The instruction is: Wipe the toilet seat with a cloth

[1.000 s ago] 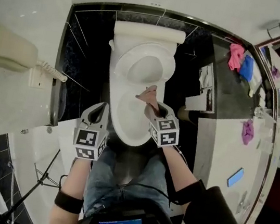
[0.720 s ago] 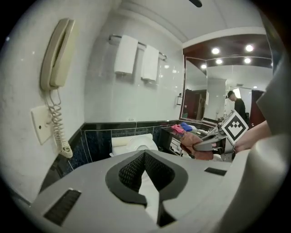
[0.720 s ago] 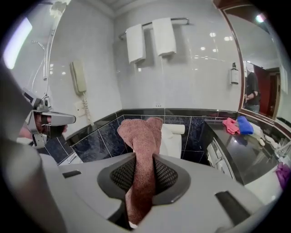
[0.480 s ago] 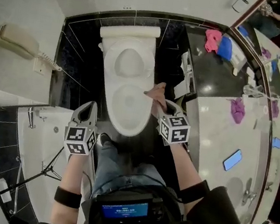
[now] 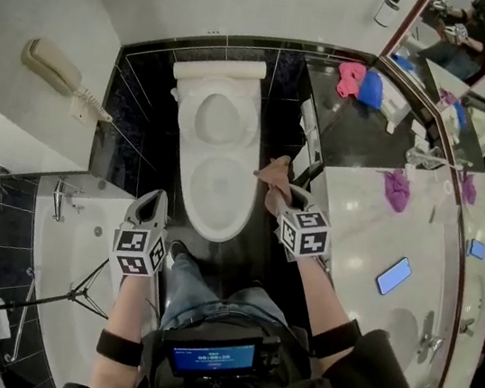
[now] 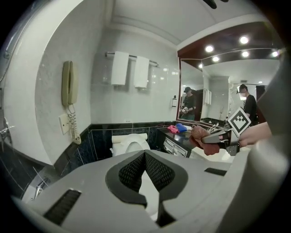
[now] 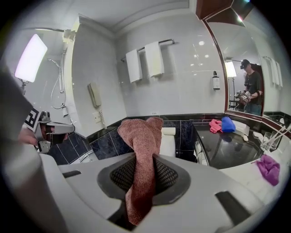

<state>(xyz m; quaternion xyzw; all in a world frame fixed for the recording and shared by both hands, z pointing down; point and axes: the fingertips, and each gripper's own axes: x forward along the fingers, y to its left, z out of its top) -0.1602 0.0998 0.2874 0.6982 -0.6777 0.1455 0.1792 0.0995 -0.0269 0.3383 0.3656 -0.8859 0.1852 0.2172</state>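
**Cloth lifted clear of the seat**

The brown cloth (image 5: 273, 171) is pinched in the right tongs (image 5: 277, 188), with its free end sticking up past the jaws. A second ago it hung over the right rim of the toilet seat (image 5: 210, 227). Now it hangs off to the right of the bowl, near the desk (image 5: 353, 243) edge, touching nothing. The left tongs (image 5: 151, 199), pressed together and empty, have drawn back to the bowl's near left. With both pulled away, this wiping pass is probably over.

Cloth (image 7: 143, 150) rough, nubby fabric; toilet (image 5: 218, 223) smooth glossy white; dark tiles (image 5: 134, 130) polished, reflective.
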